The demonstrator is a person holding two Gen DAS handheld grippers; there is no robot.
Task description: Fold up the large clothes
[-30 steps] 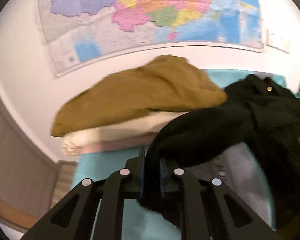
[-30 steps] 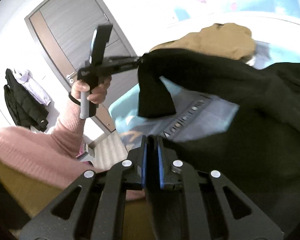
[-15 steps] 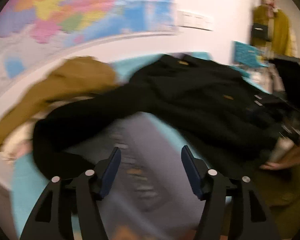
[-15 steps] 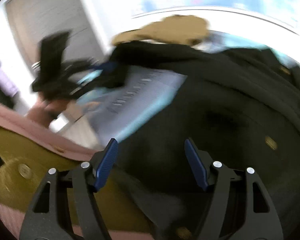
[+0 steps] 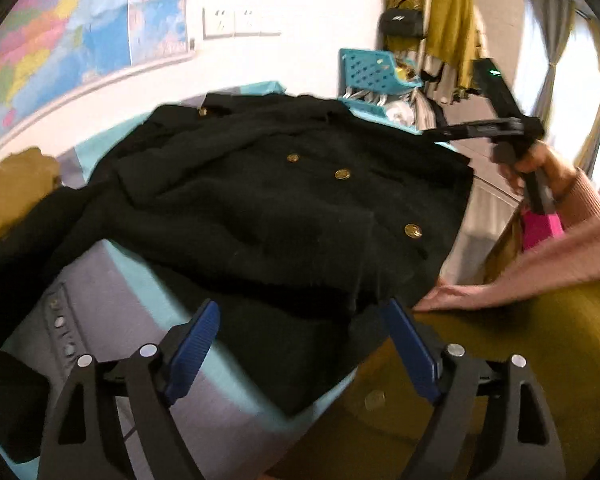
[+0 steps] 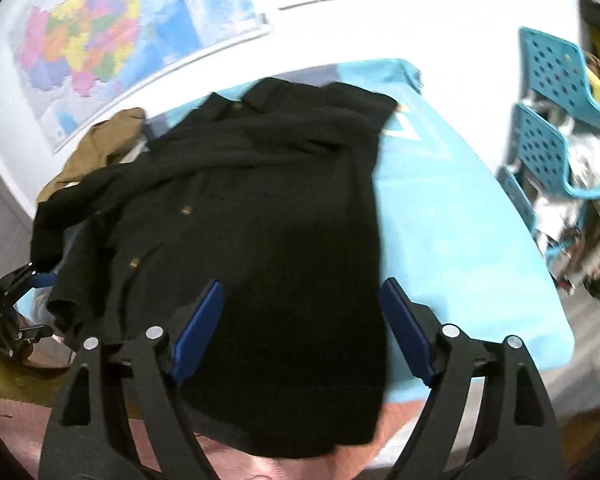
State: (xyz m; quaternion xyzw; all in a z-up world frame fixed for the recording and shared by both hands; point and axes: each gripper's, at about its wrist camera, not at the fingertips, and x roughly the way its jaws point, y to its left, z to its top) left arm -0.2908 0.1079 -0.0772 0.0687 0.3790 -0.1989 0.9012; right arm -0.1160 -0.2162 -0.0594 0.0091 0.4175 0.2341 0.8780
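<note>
White wall runs along the far side of the room, with a large multicoloured paper map (image 6: 100, 52) pinned to its left part. Below it a turquoise cloth-covered tabletop (image 6: 452, 216) carries the clothes. At the far left of the tabletop lies a crumpled mustard-brown garment (image 6: 100, 140), its near edge touching a sleeve of the task's thing, a large black woollen coat with round gold buttons (image 5: 284, 200). The coat lies spread, front up, over the middle of the tabletop; one sleeve trails left, and its hem hangs over the near edge.

In the left wrist view the left tool (image 5: 300, 348) hangs over the near part of the coat, its blue-padded jaws wide apart and opening, with coat fabric lying below between them but not pressed by the pads. In the right wrist view the right tool (image 6: 300, 320) is over the coat's near hem, its jaws also apart and opening, the pads clear of the cloth.

To the right of the coat in the left wrist view, a person's hand (image 5: 540, 168) in a pink knitted sleeve (image 5: 548, 264) holds the right tool's handle beyond the tabletop's right edge. Further right stands a turquoise perforated plastic rack (image 6: 548, 120) stuffed with pale items, and a mustard-yellow garment hanging with a small black bag (image 5: 440, 16) is in the far right corner.
</note>
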